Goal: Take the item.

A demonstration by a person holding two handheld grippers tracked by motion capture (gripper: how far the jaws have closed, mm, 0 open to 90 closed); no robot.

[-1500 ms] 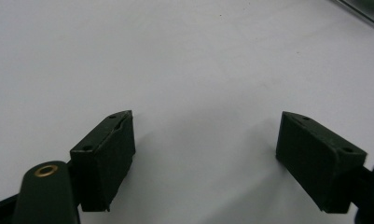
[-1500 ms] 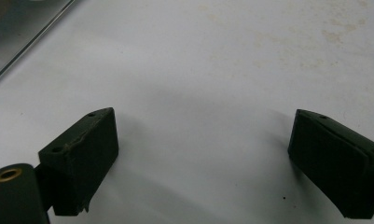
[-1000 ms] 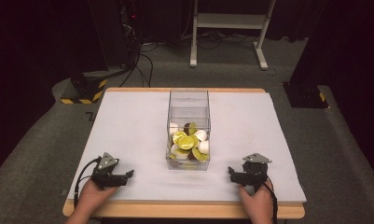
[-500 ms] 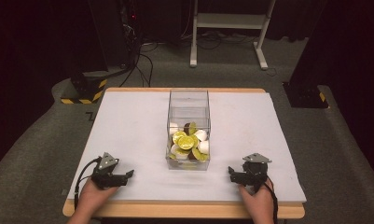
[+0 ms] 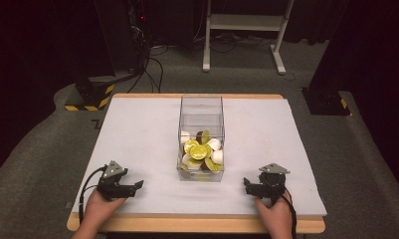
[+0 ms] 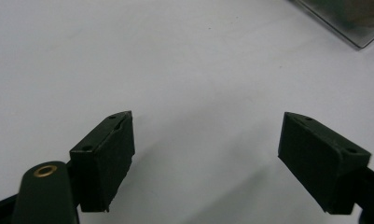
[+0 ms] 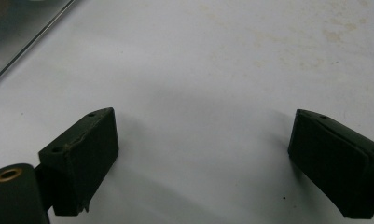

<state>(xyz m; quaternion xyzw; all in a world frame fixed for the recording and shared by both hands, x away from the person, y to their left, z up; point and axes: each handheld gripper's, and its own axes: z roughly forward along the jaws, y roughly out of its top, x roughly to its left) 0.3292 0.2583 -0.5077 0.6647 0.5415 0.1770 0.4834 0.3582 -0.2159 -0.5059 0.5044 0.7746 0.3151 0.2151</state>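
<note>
Both grippers parked, nothing picked up yet

The clear box (image 5: 201, 139) stands mid-table, its near half holding yellow and white pieces (image 5: 201, 152). The left gripper (image 5: 136, 185) rests at its 8 o'clock, the right gripper (image 5: 247, 185) at 4 o'clock, both well apart from it, jaws wide and empty. By my judgement, all handling remains.
</note>
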